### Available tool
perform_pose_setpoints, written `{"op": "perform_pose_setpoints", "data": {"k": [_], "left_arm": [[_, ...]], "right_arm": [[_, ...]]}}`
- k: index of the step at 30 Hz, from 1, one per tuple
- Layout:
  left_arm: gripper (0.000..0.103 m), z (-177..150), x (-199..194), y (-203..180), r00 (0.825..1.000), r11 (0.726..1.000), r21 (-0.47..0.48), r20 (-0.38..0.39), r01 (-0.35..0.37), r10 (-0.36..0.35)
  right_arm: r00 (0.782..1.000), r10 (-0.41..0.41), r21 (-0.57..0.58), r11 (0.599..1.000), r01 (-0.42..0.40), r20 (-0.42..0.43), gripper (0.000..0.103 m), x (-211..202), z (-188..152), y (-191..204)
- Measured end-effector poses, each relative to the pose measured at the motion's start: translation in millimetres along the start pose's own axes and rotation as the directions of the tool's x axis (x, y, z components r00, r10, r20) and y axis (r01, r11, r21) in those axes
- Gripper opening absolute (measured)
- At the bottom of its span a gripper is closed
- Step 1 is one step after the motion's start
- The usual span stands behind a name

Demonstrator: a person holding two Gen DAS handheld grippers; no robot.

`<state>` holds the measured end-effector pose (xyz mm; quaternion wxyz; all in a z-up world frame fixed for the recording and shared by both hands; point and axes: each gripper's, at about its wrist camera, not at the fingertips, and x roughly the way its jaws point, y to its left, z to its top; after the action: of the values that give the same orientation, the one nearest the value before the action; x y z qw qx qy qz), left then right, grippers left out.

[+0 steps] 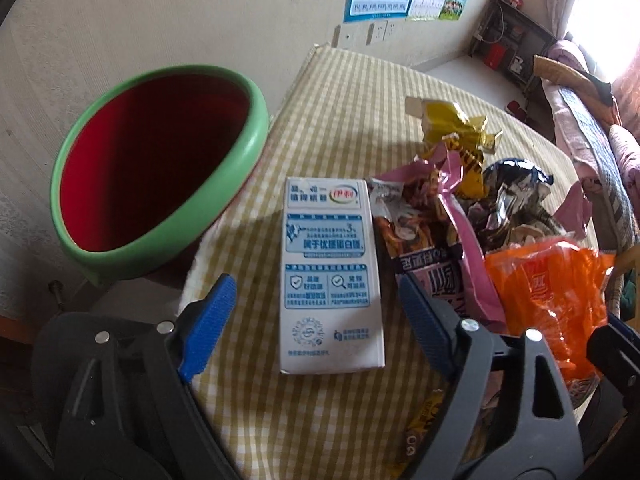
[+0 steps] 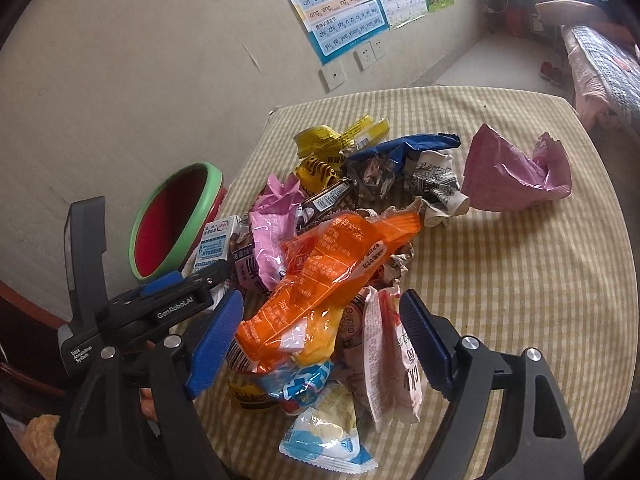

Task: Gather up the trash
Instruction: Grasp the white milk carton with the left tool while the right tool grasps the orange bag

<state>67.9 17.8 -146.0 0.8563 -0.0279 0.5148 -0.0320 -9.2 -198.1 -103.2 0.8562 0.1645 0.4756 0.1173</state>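
Task judged barely begun: bin (image 1: 160, 160), green-rimmed and red inside, stands at bench (image 2: 520, 280) edge beside wall, showing nothing inside as far as visible. Trash pile all on checked bench cloth, nothing lifted. Left tool (image 1: 316, 312) open, nothing gripped, pads clear of everything; milk carton (image 1: 332, 276) lying flat directly between and just ahead of its blue fingers (image 1: 212, 320), bin near on the left, wrappers touching carton's right side. Right tool (image 2: 320, 344) open likewise, nothing gripped; orange wrapper (image 2: 332, 280) lying between its fingers atop the heap, white-and-red packet (image 2: 384, 352) just inside the right finger, blue-and-white sachet (image 2: 324, 436) below. Yellow wrappers (image 2: 336, 140), dark blue wrapper (image 2: 404, 148) and crumpled paper (image 2: 436, 184) farther back in pile; pink bag (image 2: 516, 176) lying apart on the right. Whole pile left to move to bin. Carton judged likely first pick for left tool, orange wrapper for right.
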Motion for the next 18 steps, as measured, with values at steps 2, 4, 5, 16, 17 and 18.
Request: {"op": "perform_pose_setpoints", "data": {"k": [2, 4, 5, 16, 17, 18], "left_arm": [[0.082, -1.7, 5.7, -1.6, 1.000, 1.000, 0.007, -0.018, -0.008, 0.008], [0.082, -2.4, 11.9, -1.5, 0.999, 1.000, 0.003, -0.043, -0.007, 0.007], [0.082, -2.4, 14.1, -1.3, 0.999, 1.000, 0.000, -0.051, -0.003, 0.003], [0.051, -9.8, 14.1, -4.0, 0.998, 0.999, 0.008, -0.046, 0.050, -0.050], [0.051, -9.7, 11.6, -3.3, 0.998, 0.999, 0.001, -0.037, 0.054, -0.054], [0.051, -9.5, 8.7, -2.0, 0.998, 0.998, -0.008, -0.028, 0.057, -0.057]], "right_arm": [[1.000, 0.011, -0.012, 1.000, -0.012, -0.007, 0.073, 1.4, -1.1, 3.9], [1.000, 0.021, -0.016, 1.000, -0.021, -0.012, 0.073, 2.9, -1.8, 6.6], [1.000, 0.026, -0.019, 0.999, -0.026, -0.012, 0.073, 3.3, -2.2, 7.7], [0.994, 0.097, 0.004, 0.995, -0.097, -0.057, 0.047, 17.1, -9.9, 10.5], [0.994, 0.097, 0.001, 0.995, -0.097, -0.054, 0.047, 15.9, -9.6, 10.7], [0.994, 0.102, 0.003, 0.995, -0.102, -0.045, 0.047, 13.2, -9.0, 10.8]]}}
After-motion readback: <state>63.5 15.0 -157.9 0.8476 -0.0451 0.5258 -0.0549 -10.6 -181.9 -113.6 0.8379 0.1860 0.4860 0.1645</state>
